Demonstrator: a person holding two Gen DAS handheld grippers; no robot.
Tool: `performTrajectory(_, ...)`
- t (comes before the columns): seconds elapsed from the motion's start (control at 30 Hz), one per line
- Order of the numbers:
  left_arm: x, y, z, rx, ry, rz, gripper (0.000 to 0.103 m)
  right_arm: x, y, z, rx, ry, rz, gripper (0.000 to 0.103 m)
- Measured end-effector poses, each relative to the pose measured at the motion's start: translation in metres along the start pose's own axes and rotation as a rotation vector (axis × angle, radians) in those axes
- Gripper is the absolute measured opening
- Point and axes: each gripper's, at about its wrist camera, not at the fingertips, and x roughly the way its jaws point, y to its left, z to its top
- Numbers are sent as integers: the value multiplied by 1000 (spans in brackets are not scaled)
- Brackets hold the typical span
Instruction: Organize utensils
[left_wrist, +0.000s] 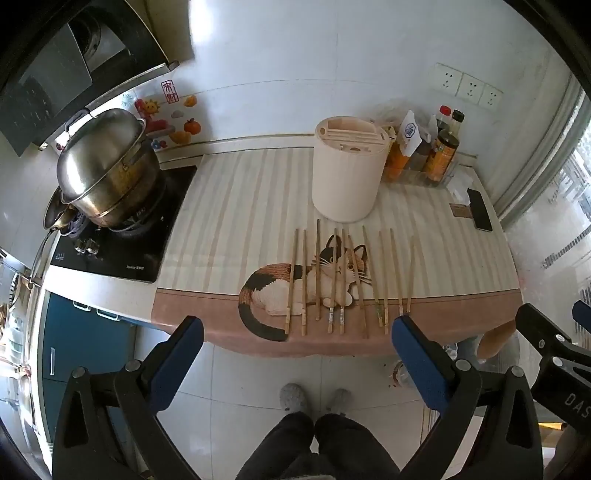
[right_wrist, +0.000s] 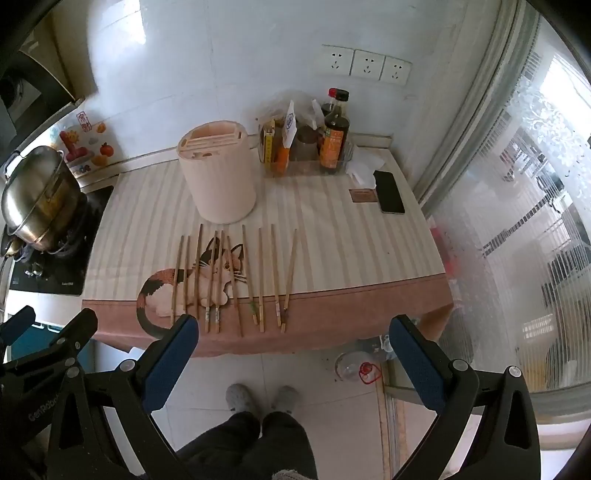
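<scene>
Several wooden chopsticks (left_wrist: 334, 280) lie side by side on a striped mat with a cat picture (left_wrist: 258, 229), near the counter's front edge; they also show in the right wrist view (right_wrist: 236, 280). Behind them stands a cream round utensil holder (left_wrist: 349, 170) with slots in its top, also in the right wrist view (right_wrist: 218, 171). My left gripper (left_wrist: 297, 332) is open and empty, in front of and above the counter edge. My right gripper (right_wrist: 293, 332) is open and empty, at the same distance. The right gripper's fingers (left_wrist: 546, 343) show at the right edge of the left wrist view.
A steel pot (left_wrist: 107, 166) sits on a black hob (left_wrist: 122, 236) at the left. Sauce bottles (right_wrist: 332, 136) stand at the back right, with a phone (right_wrist: 389, 192) lying beside them. Wall sockets (right_wrist: 365, 64) are above. The person's legs and slippers (right_wrist: 258, 398) are on the tiled floor below.
</scene>
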Motion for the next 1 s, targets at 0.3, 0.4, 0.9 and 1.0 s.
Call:
performTrajectory(0.3, 2, 0, 7, 5, 7, -2, 103, 2, 0, 3, -7, 10, -7, 103)
performTrajectory(0.4, 2, 0, 8, 3, 10, -1, 103, 5, 0, 3, -10, 14, -7, 103)
performTrajectory(0.9, 4, 1, 11, 4, 6, -3, 103, 6, 1, 6, -11, 19, -8, 103)
performTrajectory(1.0, 2, 0, 12, 4, 9, -2, 103, 6, 2, 6, -11, 18, -9, 103)
